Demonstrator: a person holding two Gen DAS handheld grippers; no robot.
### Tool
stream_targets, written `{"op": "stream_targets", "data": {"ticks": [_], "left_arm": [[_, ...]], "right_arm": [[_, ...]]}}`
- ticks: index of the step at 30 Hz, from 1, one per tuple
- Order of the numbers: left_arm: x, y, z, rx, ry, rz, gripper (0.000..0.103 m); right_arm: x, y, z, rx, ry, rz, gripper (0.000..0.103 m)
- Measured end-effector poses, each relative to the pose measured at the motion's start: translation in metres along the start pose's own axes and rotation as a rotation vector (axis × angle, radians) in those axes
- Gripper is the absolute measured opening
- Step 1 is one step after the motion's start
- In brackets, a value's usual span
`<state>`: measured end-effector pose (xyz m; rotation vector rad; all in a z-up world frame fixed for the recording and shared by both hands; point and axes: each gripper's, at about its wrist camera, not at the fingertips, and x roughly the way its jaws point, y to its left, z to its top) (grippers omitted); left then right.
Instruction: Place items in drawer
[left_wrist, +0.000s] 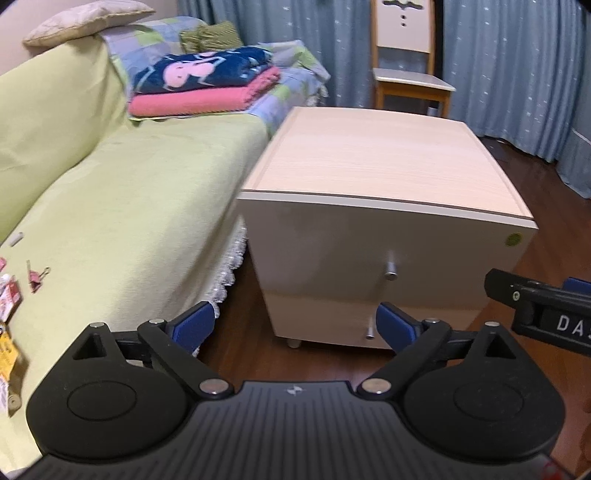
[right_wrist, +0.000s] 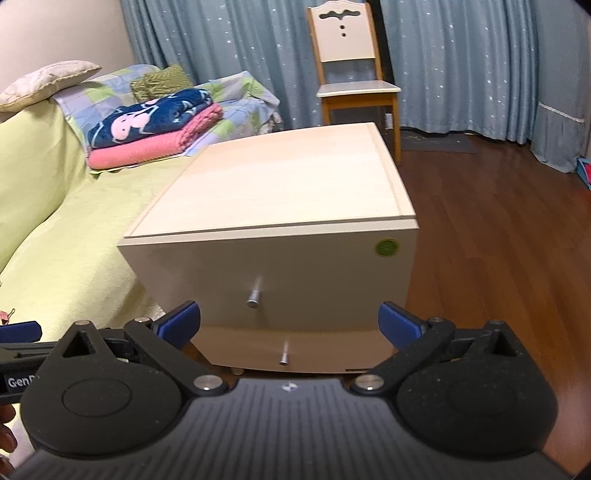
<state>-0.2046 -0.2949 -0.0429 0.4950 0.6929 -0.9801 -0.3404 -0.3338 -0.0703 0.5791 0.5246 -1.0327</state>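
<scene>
Both hand-held grippers, left (left_wrist: 295, 325) and right (right_wrist: 290, 321), spread wide, empty, before closed drawer (right_wrist: 280, 273).

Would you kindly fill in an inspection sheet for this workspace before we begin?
Surface: cabinet top bare; nothing on it.
Job's things: cabinet's upper drawer and lower drawer both shut, each with a metal knob. Pink binder clip and small packets lie on the green sofa cover.
Clutter: folded blankets and pillow on the sofa.
Grippers: left gripper open, empty; right gripper open, empty, facing the upper knob.
Cables: nothing seen.
Surroundings: wooden chair, blue curtains, dark wood floor.
</scene>
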Motion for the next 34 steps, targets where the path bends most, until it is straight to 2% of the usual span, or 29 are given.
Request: {"op": "stream_targets", "data": {"ticks": [3,13,20,23,28,34], "left_arm": [[-0.002,0.007,-0.003,-0.015,-0.008,0.024,0.099],[0.004,0.022,-0.009,-0.038,0.005,0.008,0.099],[0.019,0.032,-0.011,-0.09,0.07,-0.028,0.099],[0.027,0.035,-0.011,-0.097,0.075,-0.023,0.099],[0.04,0.031,-0.01,-0.07,0.069,-0.01,0.099],[0.054,0.024,-0.001,-0.044,0.041,-0.034,0.1]], "right_arm": [[0.001,0.009,0.0,-0.013,-0.001,0.014,0.102],[0.011,0.023,0.001,-0.03,0.015,0.023,0.102],[0.02,0.028,0.001,-0.035,0.029,0.021,0.102],[0.026,0.028,0.0,-0.034,0.034,0.019,0.102],[0.035,0.026,0.001,-0.027,0.034,0.013,0.102],[0.042,0.017,0.002,-0.006,0.025,-0.011,0.102]]}}
